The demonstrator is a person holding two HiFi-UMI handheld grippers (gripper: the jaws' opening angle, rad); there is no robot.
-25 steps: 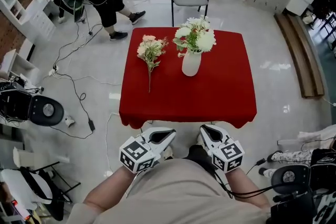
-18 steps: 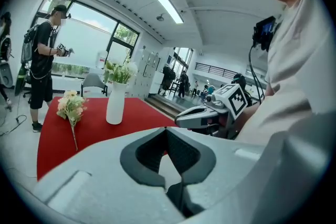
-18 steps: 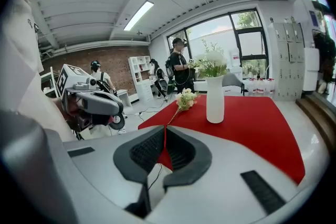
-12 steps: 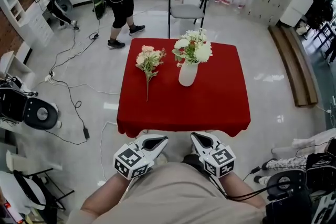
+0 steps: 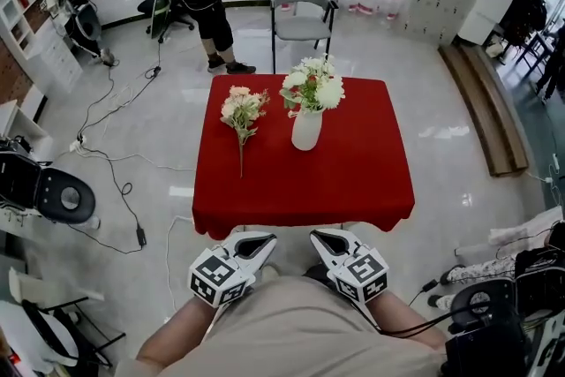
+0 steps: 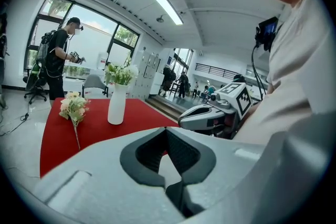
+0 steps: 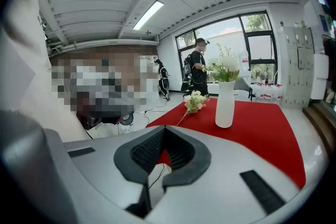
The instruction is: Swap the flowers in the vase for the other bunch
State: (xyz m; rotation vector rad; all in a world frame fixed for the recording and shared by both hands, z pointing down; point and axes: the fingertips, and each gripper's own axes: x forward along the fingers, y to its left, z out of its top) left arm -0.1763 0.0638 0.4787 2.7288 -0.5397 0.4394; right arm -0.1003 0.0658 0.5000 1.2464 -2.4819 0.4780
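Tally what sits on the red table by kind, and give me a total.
White vase: 1
Flower bunches: 2 (one standing in the vase, one lying on the cloth apart from it)
Total: 3

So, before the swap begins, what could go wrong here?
1. The tall white vase is narrow and its white-and-green bunch is wide, so pulling the stems sideways may tip it.
2. The loose pale pink bunch lies near the red tablecloth's left edge and could be swept off.
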